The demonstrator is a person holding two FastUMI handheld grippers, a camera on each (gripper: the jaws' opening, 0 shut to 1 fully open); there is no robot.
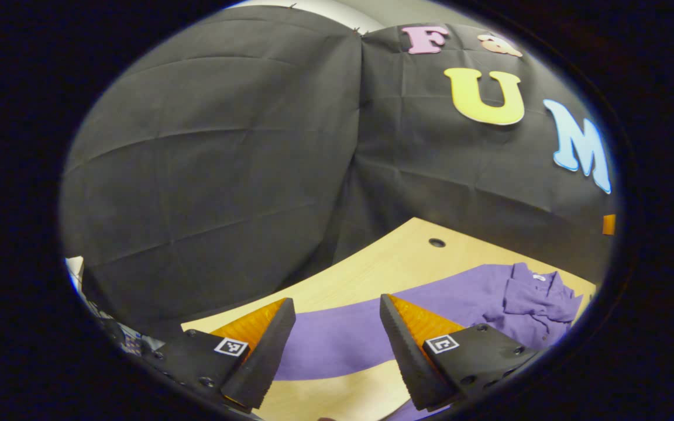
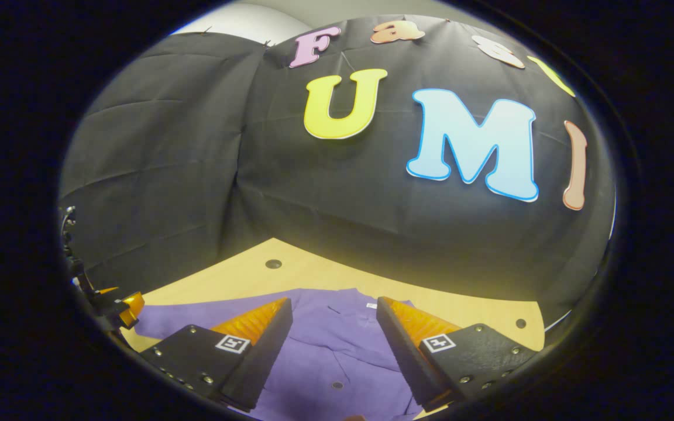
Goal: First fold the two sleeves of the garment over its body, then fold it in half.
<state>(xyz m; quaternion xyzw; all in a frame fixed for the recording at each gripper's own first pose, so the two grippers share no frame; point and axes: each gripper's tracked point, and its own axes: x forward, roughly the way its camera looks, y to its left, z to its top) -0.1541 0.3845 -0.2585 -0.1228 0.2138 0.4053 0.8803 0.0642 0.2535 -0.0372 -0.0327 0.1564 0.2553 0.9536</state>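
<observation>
In the left gripper view, we held the left gripper (image 1: 337,327) above a light wooden table (image 1: 384,263). Its two fingers stood wide apart with nothing between them. A purple garment (image 1: 430,304) lay flat on the table beyond the fingers. One long sleeve (image 1: 337,345) stretched out across the wood and passed under the gap between the fingers, not touched by either. The collar (image 1: 539,295) sat rumpled at the far right, with a small white label showing inside it. A small round hole (image 1: 437,242) marked the table near its back edge. The booth's black cloth wall (image 1: 214,164) rose behind the table.

In the right gripper view, we held the right gripper (image 2: 334,327) over the body of the same garment (image 2: 337,351). Its fingers were likewise spread wide and gripped nothing. The purple fabric lay between and below them, with a small button (image 2: 337,385) visible on the front. The collar area (image 2: 366,304) lay just past the fingertips. The sleeve (image 2: 167,318) reached out to the left across the table (image 2: 313,275). At the far left edge, part of the other gripper (image 2: 117,307) hung near the sleeve's end. We could not tell whether it touched the cloth. Two round holes (image 2: 273,264) showed in the tabletop, one at the back and one at the right.
</observation>
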